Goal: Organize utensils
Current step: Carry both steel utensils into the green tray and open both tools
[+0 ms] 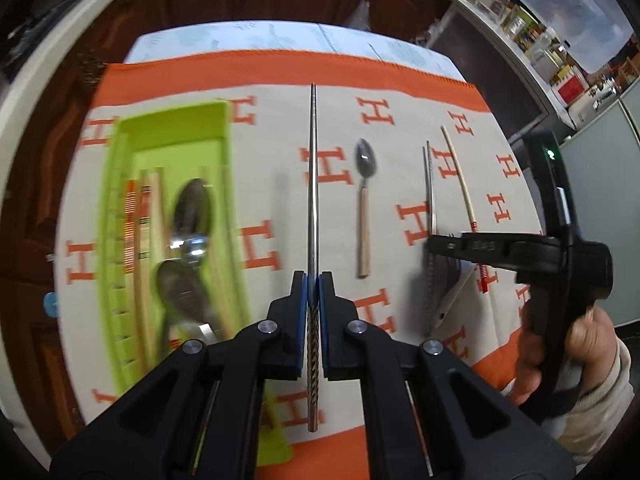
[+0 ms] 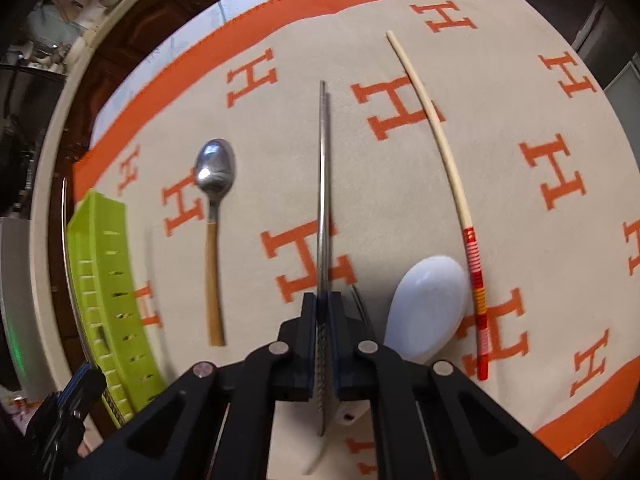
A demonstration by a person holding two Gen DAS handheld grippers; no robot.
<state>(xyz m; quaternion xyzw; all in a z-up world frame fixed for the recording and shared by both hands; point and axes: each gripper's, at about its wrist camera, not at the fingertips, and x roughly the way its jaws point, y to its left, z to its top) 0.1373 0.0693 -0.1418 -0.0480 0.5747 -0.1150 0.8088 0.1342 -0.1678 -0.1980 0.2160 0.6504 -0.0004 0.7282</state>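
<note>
While left gripper clamps steel chopstick; right gripper clamps another.

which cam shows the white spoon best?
Right wrist: the white spoon has its whole bowl in view beside the red-banded chopstick, only its handle end hidden by the right claw. Left wrist shows just a sliver under that claw.

Right gripper clamped on a metal chopstick that runs forward along its fingers above an orange-bordered cloth patterned with H letters. On the cloth: a wooden-handled spoon to the left, a white spoon and a bamboo chopstick with red banding to the right. A green tray stands at far left.
</note>
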